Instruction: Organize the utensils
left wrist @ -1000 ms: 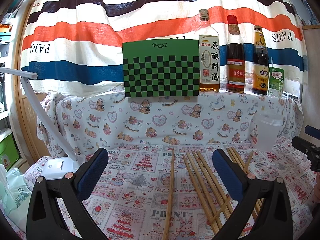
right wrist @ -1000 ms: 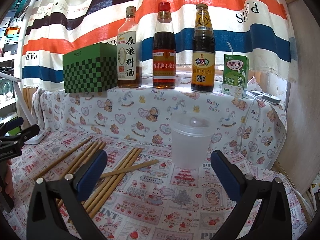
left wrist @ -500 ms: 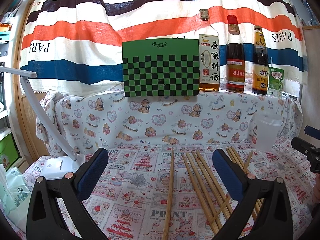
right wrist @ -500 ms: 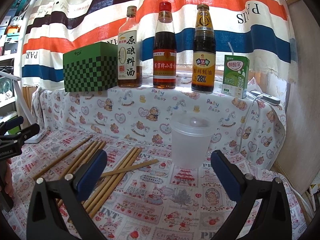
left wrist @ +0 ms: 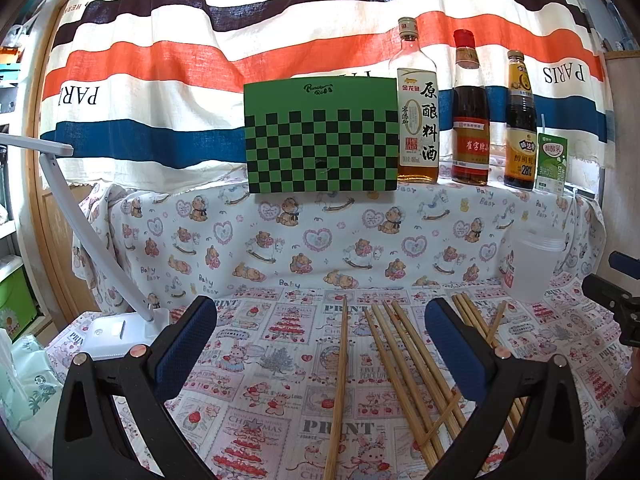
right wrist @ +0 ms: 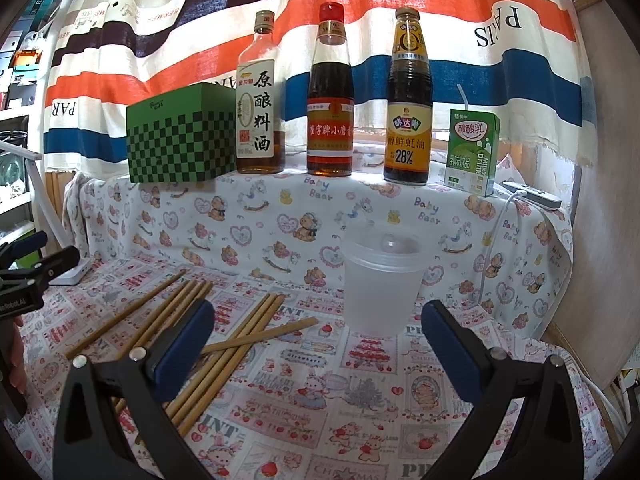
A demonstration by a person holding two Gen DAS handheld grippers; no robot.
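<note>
Several bamboo chopsticks (left wrist: pixel 404 364) lie loose on the printed tablecloth, one single chopstick (left wrist: pixel 339 380) apart to their left. In the right wrist view the same chopsticks (right wrist: pixel 224 344) spread left of a translucent plastic cup (right wrist: pixel 382 288), which stands upright. That cup (left wrist: pixel 530 264) shows at the right in the left wrist view. My left gripper (left wrist: pixel 320 340) hovers open over the chopsticks, holding nothing. My right gripper (right wrist: pixel 318 344) is open too, just in front of the cup, empty.
A raised ledge at the back carries a green checkered box (left wrist: pixel 320 136), three sauce bottles (right wrist: pixel 330 96) and a milk carton (right wrist: pixel 472 148). A white desk lamp (left wrist: pixel 92 248) stands at the left. A white power strip (right wrist: pixel 532 196) and cable lie on the ledge's right end.
Almost nothing differs; both views have shifted very slightly, and both grippers stay open over the same spots.
</note>
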